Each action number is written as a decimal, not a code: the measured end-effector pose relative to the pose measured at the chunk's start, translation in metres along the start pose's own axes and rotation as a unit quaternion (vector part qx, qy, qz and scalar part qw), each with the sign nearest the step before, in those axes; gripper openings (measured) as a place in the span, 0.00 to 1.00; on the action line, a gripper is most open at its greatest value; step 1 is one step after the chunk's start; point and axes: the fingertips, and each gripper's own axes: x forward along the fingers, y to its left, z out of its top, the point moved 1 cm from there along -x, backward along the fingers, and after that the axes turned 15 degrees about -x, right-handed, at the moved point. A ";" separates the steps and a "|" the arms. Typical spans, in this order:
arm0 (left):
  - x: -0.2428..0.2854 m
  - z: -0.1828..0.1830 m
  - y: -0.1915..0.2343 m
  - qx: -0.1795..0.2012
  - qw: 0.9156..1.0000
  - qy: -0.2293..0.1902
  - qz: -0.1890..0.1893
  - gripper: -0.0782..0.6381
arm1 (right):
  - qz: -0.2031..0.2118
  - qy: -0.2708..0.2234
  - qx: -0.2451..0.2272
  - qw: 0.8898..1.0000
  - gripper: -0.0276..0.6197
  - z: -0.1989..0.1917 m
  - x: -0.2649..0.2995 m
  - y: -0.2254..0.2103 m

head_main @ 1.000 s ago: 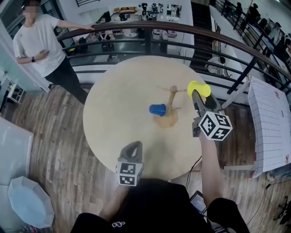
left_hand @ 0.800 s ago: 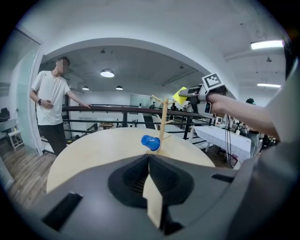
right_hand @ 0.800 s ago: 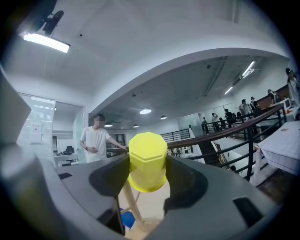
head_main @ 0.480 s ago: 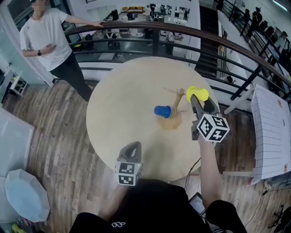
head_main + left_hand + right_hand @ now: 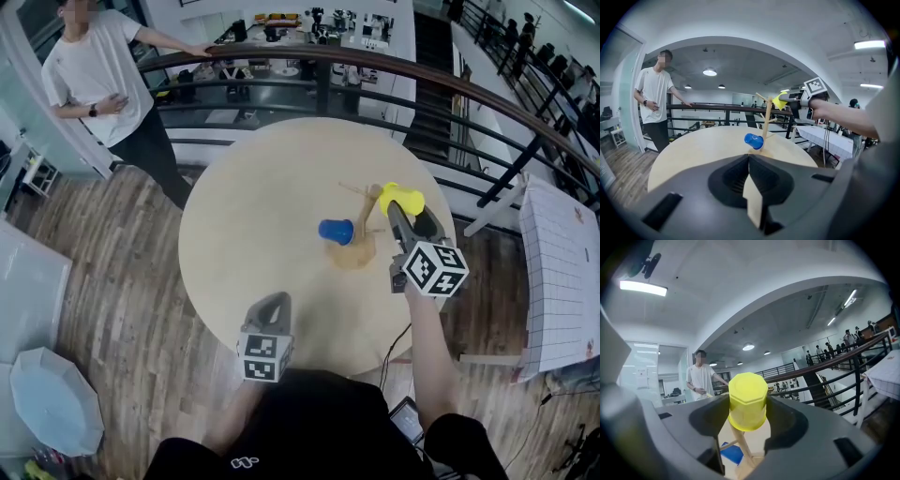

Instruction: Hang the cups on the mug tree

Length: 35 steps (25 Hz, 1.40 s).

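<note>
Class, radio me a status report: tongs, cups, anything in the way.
Right tongs shut on yellow cup, by the mug tree top. Left tongs shut, empty. Blue cup hung on lower peg. Nothing in the way.

The mug tree [image 5: 360,225] stands on the surface [image 5: 253,216], right of its middle. One cup [image 5: 336,231] hangs from a peg on the tree's left side, clear of the surface. The right hand-held gripper [image 5: 403,208] is at the tree's right with the other cup [image 5: 401,197] between its jaws, just beside the tree's top (contact with a peg cannot be told). The left hand-held gripper [image 5: 271,305] sits over the surface's near edge, well apart from the tree. Behind the surface runs a railing [image 5: 319,58]; a person [image 5: 98,75] stands at its far left.
</note>
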 end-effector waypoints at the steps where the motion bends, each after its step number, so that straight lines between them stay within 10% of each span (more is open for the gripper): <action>1: 0.001 0.000 -0.001 0.001 1.000 0.001 0.000 0.13 | 0.000 -0.004 0.004 1.000 0.43 -0.001 0.000 -0.001; 17: 0.004 -0.005 -0.007 0.004 1.000 0.008 0.001 0.13 | -0.023 -0.040 0.016 0.999 0.54 0.000 -0.011 -0.022; 28: 0.006 -0.011 -0.011 0.008 1.000 0.013 -0.006 0.13 | -0.085 -0.066 -0.135 0.985 0.56 0.037 -0.051 -0.005; 35: 0.003 -0.005 -0.010 0.000 1.000 0.000 -0.001 0.13 | -0.057 -0.015 -0.144 0.988 0.22 0.007 -0.089 0.046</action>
